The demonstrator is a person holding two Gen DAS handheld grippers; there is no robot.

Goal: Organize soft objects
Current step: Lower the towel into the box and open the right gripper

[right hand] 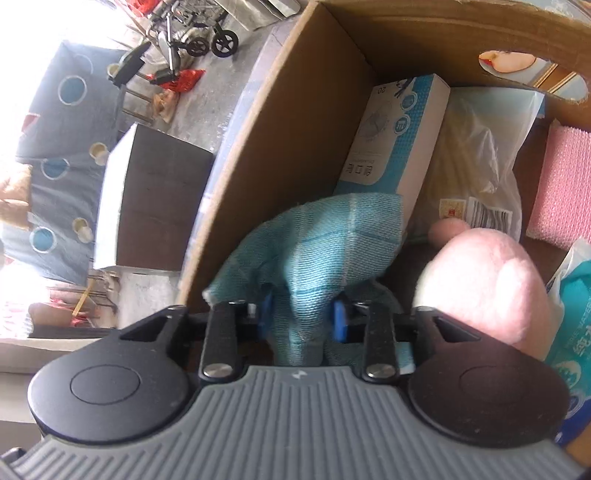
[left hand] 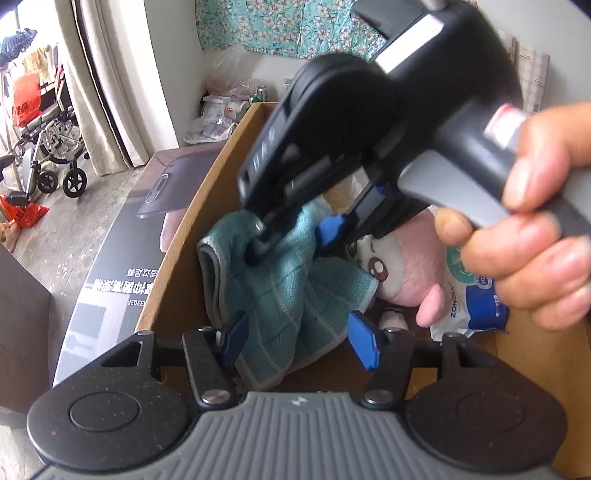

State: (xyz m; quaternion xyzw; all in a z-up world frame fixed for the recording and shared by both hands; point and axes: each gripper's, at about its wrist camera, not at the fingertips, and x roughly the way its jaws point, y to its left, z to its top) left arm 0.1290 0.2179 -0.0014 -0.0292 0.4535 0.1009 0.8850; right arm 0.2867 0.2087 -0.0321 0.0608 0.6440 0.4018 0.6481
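Beyond the box you worked over, a folded wheelchair [left hand: 48, 147] stood by pale curtains [left hand: 107, 92]. A floral teal cloth [left hand: 288, 26] hung on the far wall, and a dark cabinet [right hand: 151, 199] sat on the grey floor [left hand: 62, 229].

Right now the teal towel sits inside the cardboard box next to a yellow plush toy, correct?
Not quite: the plush toy is pink, not yellow. The left wrist view shows it lying against the teal towel inside the cardboard box; the right wrist view agrees.
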